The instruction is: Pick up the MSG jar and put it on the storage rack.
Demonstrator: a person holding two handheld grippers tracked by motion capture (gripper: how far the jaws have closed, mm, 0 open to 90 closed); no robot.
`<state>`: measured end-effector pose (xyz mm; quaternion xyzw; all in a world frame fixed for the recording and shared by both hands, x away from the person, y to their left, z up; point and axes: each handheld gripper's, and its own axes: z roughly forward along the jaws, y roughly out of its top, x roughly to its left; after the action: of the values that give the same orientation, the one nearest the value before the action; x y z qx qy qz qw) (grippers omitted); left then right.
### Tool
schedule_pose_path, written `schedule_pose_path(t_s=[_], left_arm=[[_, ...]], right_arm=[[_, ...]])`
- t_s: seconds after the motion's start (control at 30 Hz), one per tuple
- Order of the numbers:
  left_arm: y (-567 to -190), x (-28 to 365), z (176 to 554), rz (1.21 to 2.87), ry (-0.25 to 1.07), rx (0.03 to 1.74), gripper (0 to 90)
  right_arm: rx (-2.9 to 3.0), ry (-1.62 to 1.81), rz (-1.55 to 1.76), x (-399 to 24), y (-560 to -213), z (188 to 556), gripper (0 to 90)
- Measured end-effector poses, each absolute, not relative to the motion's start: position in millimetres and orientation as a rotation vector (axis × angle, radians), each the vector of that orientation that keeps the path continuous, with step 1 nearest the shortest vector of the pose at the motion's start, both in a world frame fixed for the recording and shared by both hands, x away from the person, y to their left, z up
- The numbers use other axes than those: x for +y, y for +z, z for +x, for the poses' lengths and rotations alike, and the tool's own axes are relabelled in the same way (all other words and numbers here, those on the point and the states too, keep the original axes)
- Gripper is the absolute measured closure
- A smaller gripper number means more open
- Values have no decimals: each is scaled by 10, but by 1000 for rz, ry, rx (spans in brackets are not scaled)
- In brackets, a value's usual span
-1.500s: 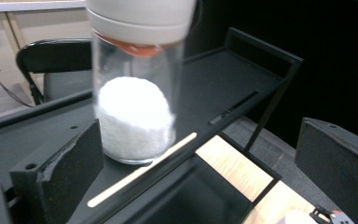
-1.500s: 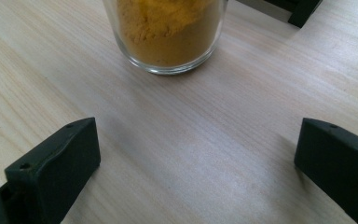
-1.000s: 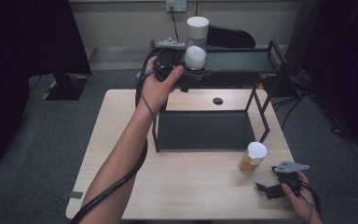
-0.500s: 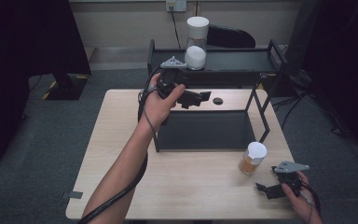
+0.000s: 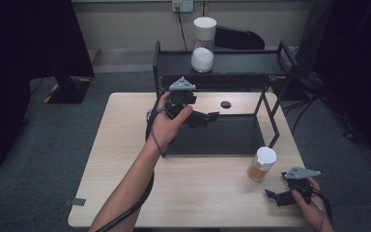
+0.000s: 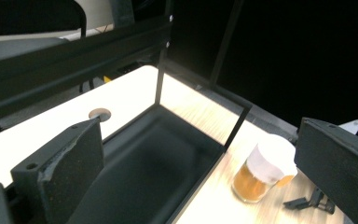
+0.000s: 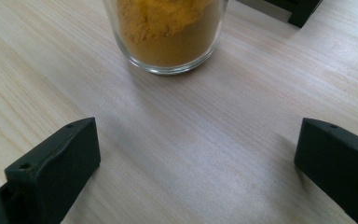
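Observation:
A glass jar of orange powder (image 5: 262, 164) with a white lid stands on the table by the rack's front right leg. My right gripper (image 5: 276, 186) rests open on the table just in front of it; in the right gripper view the jar (image 7: 168, 32) stands beyond the wide-apart jaws of that gripper (image 7: 196, 140). My left gripper (image 5: 207, 117) is held in the air over the rear left of the rack's lower tray (image 5: 222, 140), open and empty. In the left gripper view this gripper (image 6: 198, 140) looks across the tray toward the jar (image 6: 261, 172).
A black two-level rack stands on the wooden table (image 5: 125, 145). On its top shelf (image 5: 241, 63) sits a white-topped jar (image 5: 203, 59), with a taller white cylinder (image 5: 205, 26) behind. A round cable hole (image 5: 225, 104) is under the shelf.
My left gripper has drawn back from the white-topped jar on the top shelf and come down over the lower tray. That jar stays on the shelf. The right gripper has not moved.

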<state>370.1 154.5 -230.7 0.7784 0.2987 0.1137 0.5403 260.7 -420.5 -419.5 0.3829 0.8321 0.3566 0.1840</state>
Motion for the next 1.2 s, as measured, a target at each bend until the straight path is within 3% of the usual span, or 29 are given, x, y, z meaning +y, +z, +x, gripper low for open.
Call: schedule_pose_path(t_s=[1.2], left_arm=[[-3284,1675,3489,1916,199,749,11]], right_arm=[[2346,1006,1079,-4205,-4195,2607,0]])
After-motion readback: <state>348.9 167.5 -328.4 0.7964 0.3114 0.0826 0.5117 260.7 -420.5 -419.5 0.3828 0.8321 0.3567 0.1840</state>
